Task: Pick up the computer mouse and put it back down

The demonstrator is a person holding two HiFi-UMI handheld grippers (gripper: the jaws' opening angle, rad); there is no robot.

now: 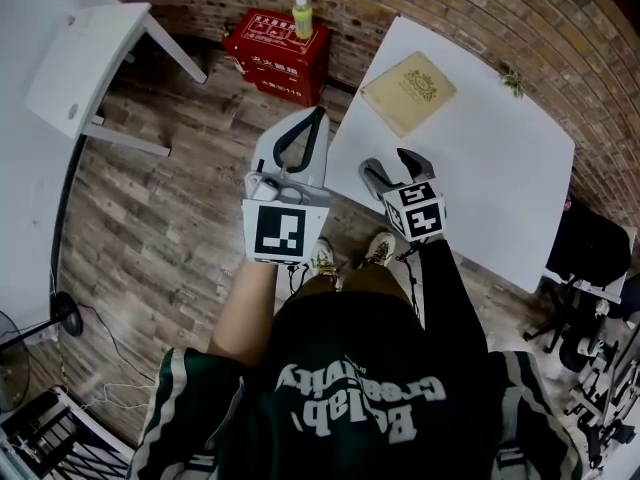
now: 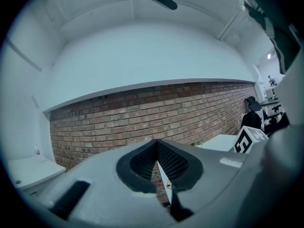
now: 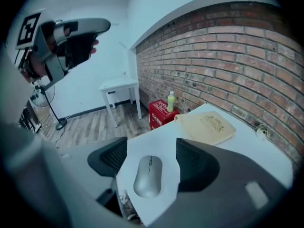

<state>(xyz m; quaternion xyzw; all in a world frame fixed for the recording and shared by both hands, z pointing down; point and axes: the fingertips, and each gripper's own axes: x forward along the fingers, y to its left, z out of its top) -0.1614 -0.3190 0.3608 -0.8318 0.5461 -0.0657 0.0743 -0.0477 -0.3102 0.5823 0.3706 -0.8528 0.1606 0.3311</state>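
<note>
A silver-grey computer mouse [image 3: 148, 176] lies on the white table [image 3: 223, 146] close to its near corner, seen only in the right gripper view. My right gripper [image 3: 149, 151] points down at it, open, with a dark pad on either side of the mouse and a gap to each. In the head view the right gripper [image 1: 393, 168] hangs over the table's near corner and hides the mouse. My left gripper [image 1: 318, 116] is held level off the table's left edge, its tips together and nothing in it; the left gripper [image 2: 156, 142] faces the brick wall.
A tan book [image 1: 408, 91] lies further back on the table [image 1: 470, 158]. A red box [image 1: 280, 53] with a yellow bottle [image 1: 302, 16] stands on the wooden floor by the wall. A white desk [image 1: 85, 63] is at left, a black chair [image 1: 590, 248] at right.
</note>
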